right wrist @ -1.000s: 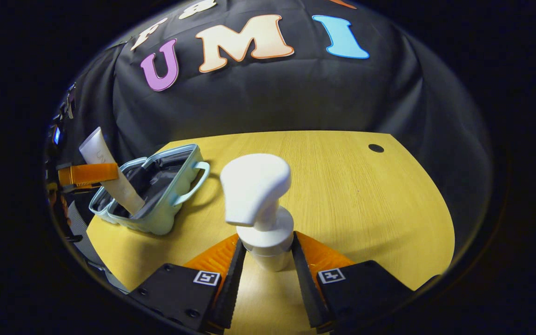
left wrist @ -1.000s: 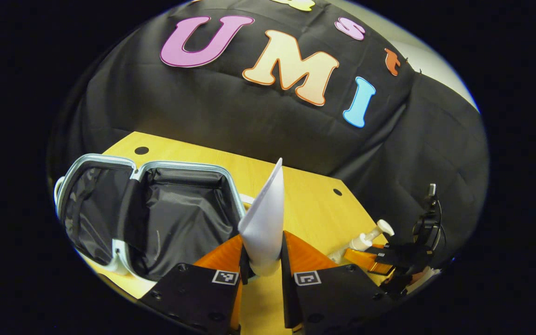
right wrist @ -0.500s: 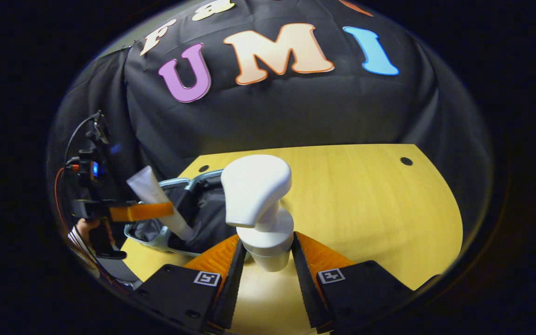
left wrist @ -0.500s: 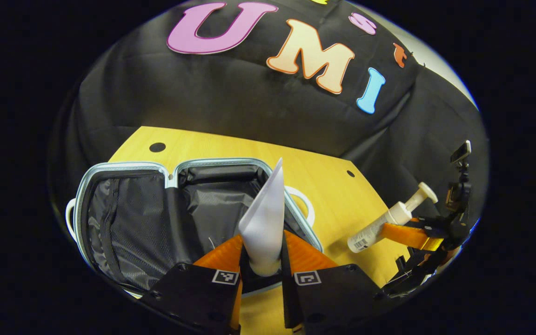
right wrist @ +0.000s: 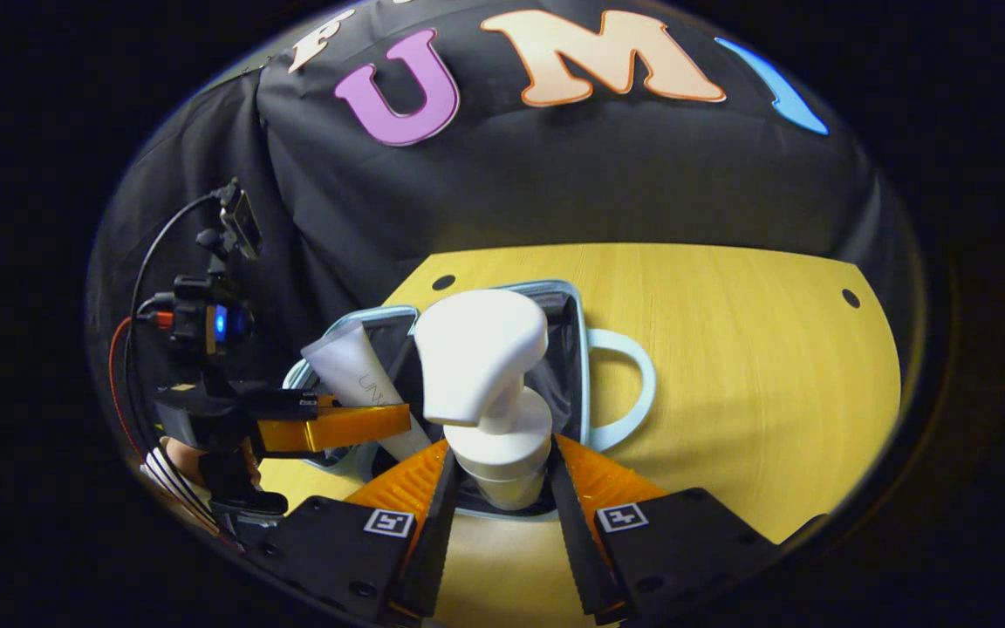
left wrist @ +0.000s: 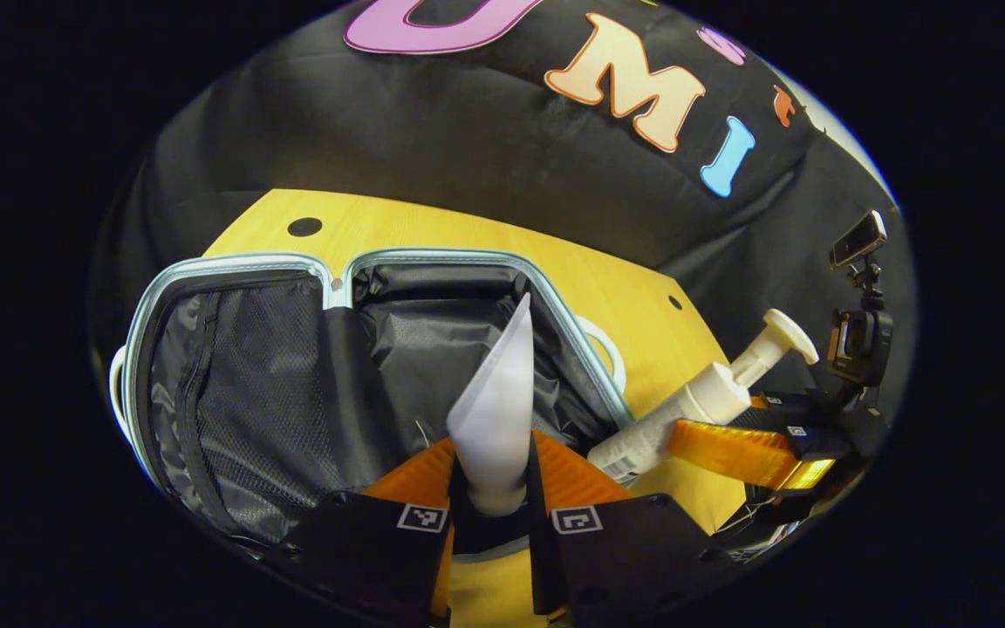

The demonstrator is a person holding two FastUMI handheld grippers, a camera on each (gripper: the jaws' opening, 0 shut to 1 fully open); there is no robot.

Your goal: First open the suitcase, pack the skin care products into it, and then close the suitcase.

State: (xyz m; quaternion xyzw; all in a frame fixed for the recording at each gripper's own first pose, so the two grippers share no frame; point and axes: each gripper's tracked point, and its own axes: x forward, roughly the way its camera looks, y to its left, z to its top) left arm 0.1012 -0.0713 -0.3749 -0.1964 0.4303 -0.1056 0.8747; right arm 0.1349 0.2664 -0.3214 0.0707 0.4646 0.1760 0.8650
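Yellow table [left wrist: 433, 228]: suitcase [left wrist: 232, 262] open; left gripper [left wrist: 491, 485] clamps tube [left wrist: 495, 410], right gripper [right wrist: 497, 487] pump bottle [right wrist: 485, 384]. Packing; next, lower and release inside.

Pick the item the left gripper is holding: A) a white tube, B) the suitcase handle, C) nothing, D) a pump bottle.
A: in the left gripper view, the left gripper has both fingers pressed on a white tube held above the open suitcase.
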